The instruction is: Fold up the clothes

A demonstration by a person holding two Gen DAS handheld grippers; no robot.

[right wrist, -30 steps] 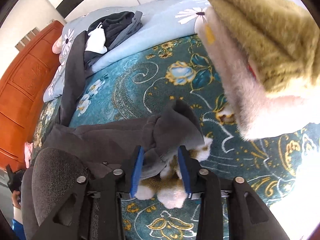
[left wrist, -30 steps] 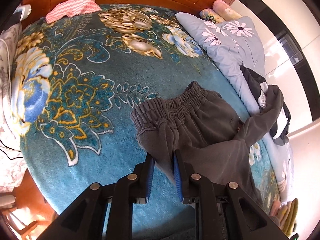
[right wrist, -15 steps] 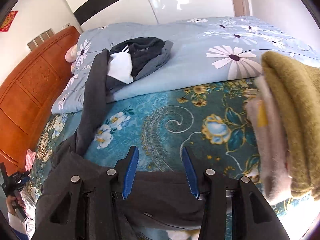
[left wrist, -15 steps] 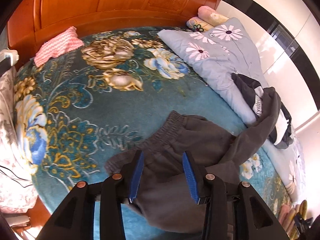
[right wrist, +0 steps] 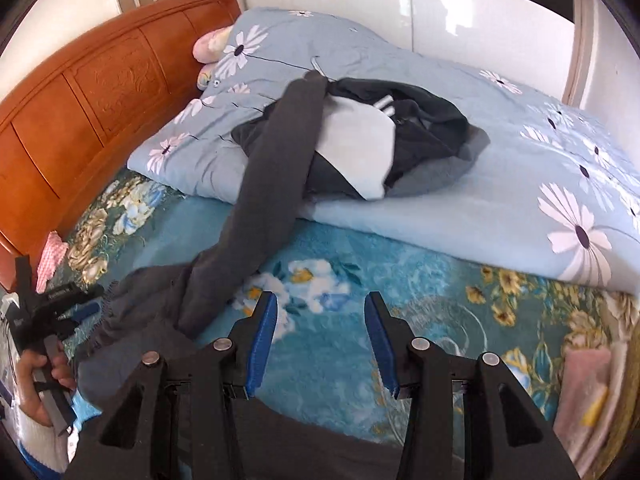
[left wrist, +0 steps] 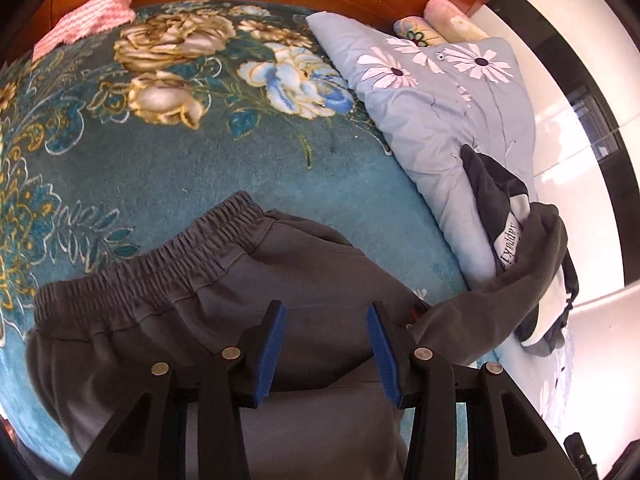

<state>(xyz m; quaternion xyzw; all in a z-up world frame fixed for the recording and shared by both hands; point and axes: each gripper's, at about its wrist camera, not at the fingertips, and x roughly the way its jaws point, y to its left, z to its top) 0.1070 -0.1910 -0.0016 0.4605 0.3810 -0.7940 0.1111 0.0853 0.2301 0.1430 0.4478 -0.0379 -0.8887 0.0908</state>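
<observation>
Grey pants [left wrist: 248,288] lay on teal blanket [left wrist: 168,168], waistband [left wrist: 160,264] spread flat, one leg [right wrist: 276,168] draped up onto quilt [right wrist: 460,208]. My left gripper [left wrist: 326,344] hovered over seat, jaws apart, empty. My right gripper [right wrist: 318,340] likewise apart, empty. Judged fabric soft, light, limp; best pinched at waistband corner and leg cuff.

Grey trousers [left wrist: 280,276]: soft matt cloth, the elastic waistband puckered into fine ridges. Under them the teal floral blanket [left wrist: 168,172] looks plush and fuzzy, a short nap. Along the bed's far edge, the pale blue daisy quilt [right wrist: 460,184] is smooth cotton-like cloth, lightly creased. Headboard [right wrist: 92,88]: polished reddish wood, carved panels, a mild sheen. Left claw [left wrist: 326,344] and right claw [right wrist: 320,340]: matt black plastic, ribbed blue pads, dull metal rivets.
</observation>
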